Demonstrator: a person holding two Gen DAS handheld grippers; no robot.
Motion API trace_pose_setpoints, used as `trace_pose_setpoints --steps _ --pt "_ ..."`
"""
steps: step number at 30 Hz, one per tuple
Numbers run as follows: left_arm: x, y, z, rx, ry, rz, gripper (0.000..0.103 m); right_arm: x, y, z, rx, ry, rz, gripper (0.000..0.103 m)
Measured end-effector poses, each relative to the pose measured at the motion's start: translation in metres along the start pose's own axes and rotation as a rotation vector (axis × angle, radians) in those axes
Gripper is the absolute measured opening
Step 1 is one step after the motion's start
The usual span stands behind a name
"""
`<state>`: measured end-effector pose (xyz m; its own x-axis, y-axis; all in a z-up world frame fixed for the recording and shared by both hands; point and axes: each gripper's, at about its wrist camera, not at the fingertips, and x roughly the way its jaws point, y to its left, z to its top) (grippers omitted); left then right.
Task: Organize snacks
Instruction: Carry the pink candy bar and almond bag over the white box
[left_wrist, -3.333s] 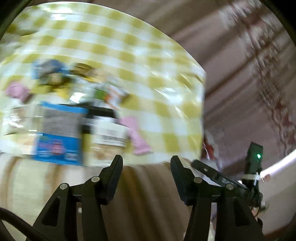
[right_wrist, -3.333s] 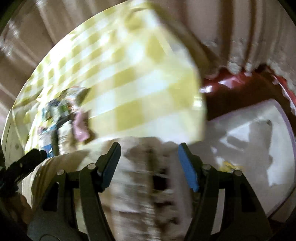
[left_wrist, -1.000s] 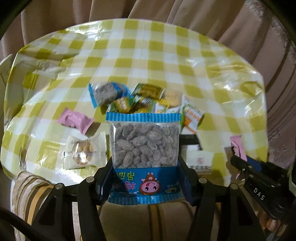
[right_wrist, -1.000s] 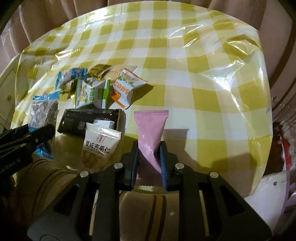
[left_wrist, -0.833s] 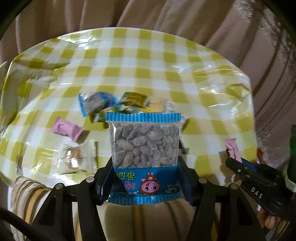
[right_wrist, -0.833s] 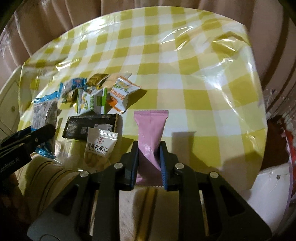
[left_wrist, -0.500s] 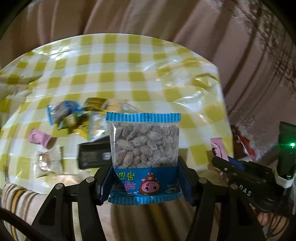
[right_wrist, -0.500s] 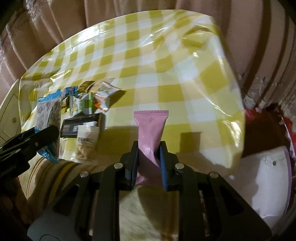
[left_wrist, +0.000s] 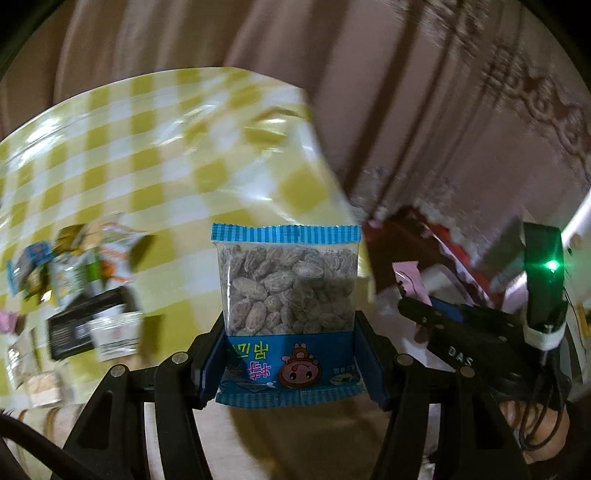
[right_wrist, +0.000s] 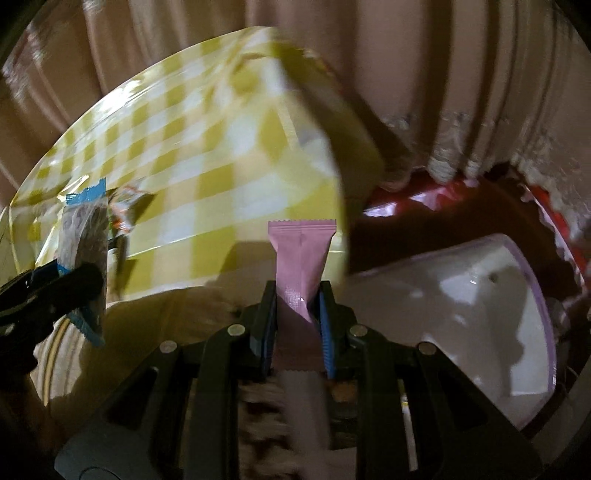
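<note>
— Carrying two snacks off the bench at once: the left gripper (left_wrist: 291, 354) is clamped on a blue bag of candied plums (left_wrist: 286, 295), held upright by its lower edges, and the right gripper (right_wrist: 298, 317) pinches a slim pink sachet (right_wrist: 301, 254) low on its body.

— Where are they headed?

— Likely the white tub (right_wrist: 480, 302) to the right, beside the red bag (right_wrist: 424, 206), past the edge of the yellow checked tablecloth (right_wrist: 207, 147). Other packets (left_wrist: 85, 266) lie on the cloth.

— How should the drop go?

— Bring each gripper fully over the tub's rim before letting go, one at a time. The sachet stands tall and may tip; lowering it inside first seems wise.
</note>
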<state>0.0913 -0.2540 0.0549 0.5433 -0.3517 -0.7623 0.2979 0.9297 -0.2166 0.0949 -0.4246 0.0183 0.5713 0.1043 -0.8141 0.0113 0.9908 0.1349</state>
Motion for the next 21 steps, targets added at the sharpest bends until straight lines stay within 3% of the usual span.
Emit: trace_pose_setpoints --steps 11,21 --pt "0.048 -0.068 -0.004 0.158 0.152 -0.162 0.062 0.005 -0.075 -0.017 0.115 0.041 -0.094 0.024" --pt "0.091 -0.111 -0.025 0.311 0.363 -0.184 0.062 0.035 -0.114 -0.048 0.183 0.158 -0.134 0.025"
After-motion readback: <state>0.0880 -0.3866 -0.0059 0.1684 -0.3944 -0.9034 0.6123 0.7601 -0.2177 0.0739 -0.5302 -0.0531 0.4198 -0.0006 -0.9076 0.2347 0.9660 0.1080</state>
